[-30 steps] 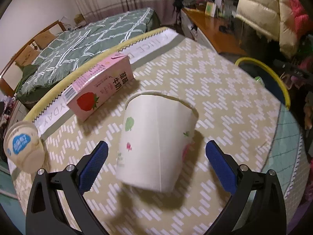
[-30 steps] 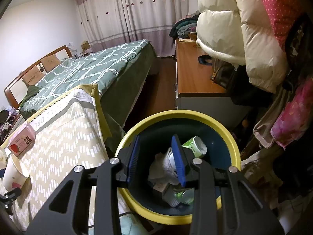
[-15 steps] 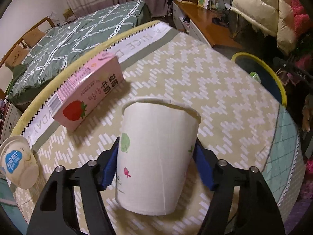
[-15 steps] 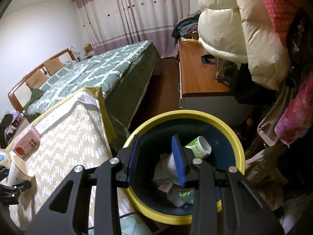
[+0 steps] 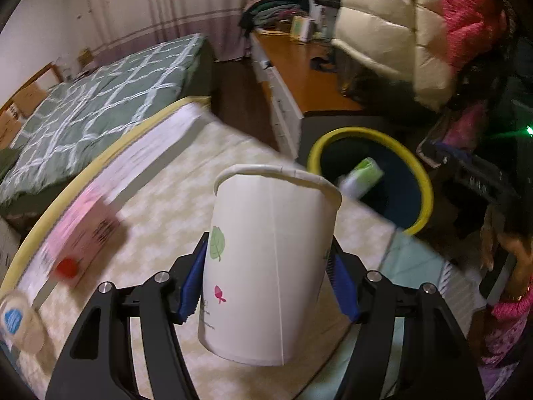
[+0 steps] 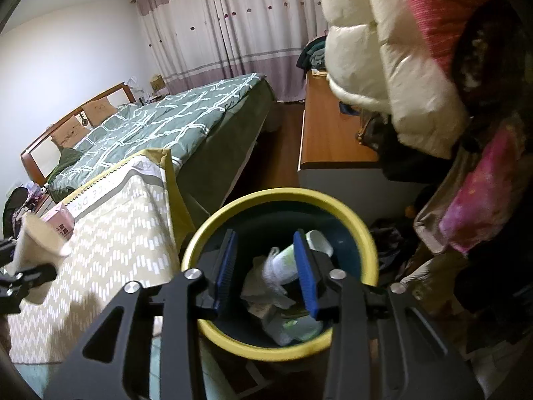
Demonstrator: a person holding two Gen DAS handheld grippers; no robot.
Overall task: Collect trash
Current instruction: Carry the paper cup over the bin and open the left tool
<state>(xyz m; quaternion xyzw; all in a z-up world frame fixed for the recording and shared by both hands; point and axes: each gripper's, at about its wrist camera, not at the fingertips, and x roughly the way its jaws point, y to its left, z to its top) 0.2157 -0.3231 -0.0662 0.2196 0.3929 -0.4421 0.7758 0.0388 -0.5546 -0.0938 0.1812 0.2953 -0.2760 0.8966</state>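
left hand-held gripper (image 5: 268, 278): pads clamped, loaded | right hand-held gripper (image 6: 265, 266): jaws parted, unloaded

Left gripper (image 5: 268, 283) is clamping the white paper cup (image 5: 266, 266), blue pads (image 5: 191, 286) pressing both sides; cup is sitting upright, slightly tilted, above the patterned tabletop (image 5: 160, 206). Yellow-rimmed bin (image 5: 424, 180) is showing at 2 o'clock past the table edge, a green-white container (image 5: 363, 176) lying inside. Blurred pink carton (image 5: 83, 233) is lying at 9 o'clock, a small round-lidded cup (image 5: 20, 323) at 8 o'clock.
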